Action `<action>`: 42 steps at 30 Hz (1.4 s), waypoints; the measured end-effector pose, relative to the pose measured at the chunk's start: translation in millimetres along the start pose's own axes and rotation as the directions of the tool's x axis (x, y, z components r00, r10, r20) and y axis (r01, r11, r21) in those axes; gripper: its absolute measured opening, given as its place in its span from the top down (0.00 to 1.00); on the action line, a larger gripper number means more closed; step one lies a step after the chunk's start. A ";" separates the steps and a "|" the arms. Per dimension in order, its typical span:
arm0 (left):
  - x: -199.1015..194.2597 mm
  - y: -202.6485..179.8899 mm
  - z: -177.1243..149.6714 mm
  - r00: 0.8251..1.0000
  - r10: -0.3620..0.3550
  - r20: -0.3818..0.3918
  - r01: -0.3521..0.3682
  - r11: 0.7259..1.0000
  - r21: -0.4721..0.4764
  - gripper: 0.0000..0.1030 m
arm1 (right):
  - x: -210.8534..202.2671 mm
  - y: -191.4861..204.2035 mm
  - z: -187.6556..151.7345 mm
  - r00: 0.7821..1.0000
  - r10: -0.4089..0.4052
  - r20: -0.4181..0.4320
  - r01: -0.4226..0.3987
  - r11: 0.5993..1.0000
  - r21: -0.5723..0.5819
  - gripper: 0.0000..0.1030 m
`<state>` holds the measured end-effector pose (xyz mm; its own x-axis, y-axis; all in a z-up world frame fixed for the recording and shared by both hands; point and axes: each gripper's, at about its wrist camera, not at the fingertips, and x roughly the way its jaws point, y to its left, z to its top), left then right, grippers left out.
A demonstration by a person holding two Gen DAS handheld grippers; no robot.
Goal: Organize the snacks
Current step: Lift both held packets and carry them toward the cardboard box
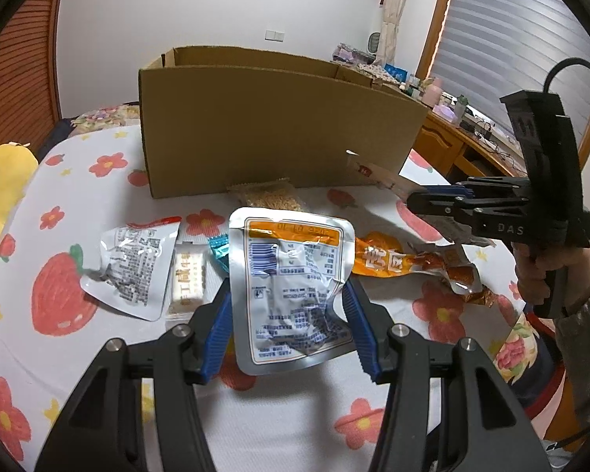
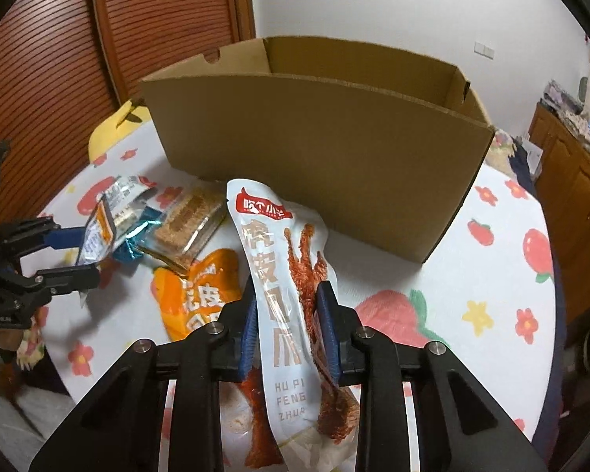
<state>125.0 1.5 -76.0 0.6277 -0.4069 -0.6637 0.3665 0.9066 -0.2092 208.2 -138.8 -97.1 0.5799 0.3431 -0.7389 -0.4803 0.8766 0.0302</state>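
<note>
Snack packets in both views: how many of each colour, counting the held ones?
Silver foil pouches: 2
Orange pouch: 1
White chicken-feet pouch: 1
Teal wrapper: 1
Clear packs: 2
Total: 7

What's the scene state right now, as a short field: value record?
left gripper: shut on silver foil pouch with orange label, lifted
right gripper: shut on long white chicken-feet packet
container: open brown cardboard box, behind the snacks
loose snacks: orange packet, clear-wrapped biscuit bar, teal wrapper
surface: strawberry-print cloth
</note>
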 end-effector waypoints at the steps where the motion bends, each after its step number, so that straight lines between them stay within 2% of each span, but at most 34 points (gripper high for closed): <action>1: -1.4 -0.6 0.6 1.000 0.001 0.004 -0.001 1.000 0.002 0.49 | -3.1 1.3 0.5 1.000 0.000 0.007 0.000 1.000 -0.001 0.74; 16: -8.1 -7.3 3.1 0.999 0.016 0.029 -0.016 1.000 0.019 0.49 | -25.4 6.4 -14.0 0.997 0.014 0.073 -0.016 0.999 0.028 0.74; 30: -4.4 -6.3 -0.6 0.999 0.028 0.026 -0.028 1.000 0.006 0.48 | -41.9 8.6 -34.5 0.991 -0.014 0.134 0.002 0.997 0.083 0.73; 39: -14.1 -4.9 8.9 0.998 0.026 0.060 -0.026 1.000 -0.001 0.48 | -60.1 10.4 -28.9 0.983 -0.020 0.182 0.006 0.997 0.076 0.73; 42: -18.8 -8.0 21.9 0.997 0.025 0.075 -0.027 0.999 0.030 0.48 | -68.1 13.5 -22.0 0.979 -0.029 0.200 0.017 0.998 0.060 0.73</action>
<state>125.3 -0.5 -46.1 0.6866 -0.3912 -0.6128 0.3693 0.9137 -0.1695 147.8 -157.7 -61.2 0.7135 0.3783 -0.5897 -0.4300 0.9010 0.0578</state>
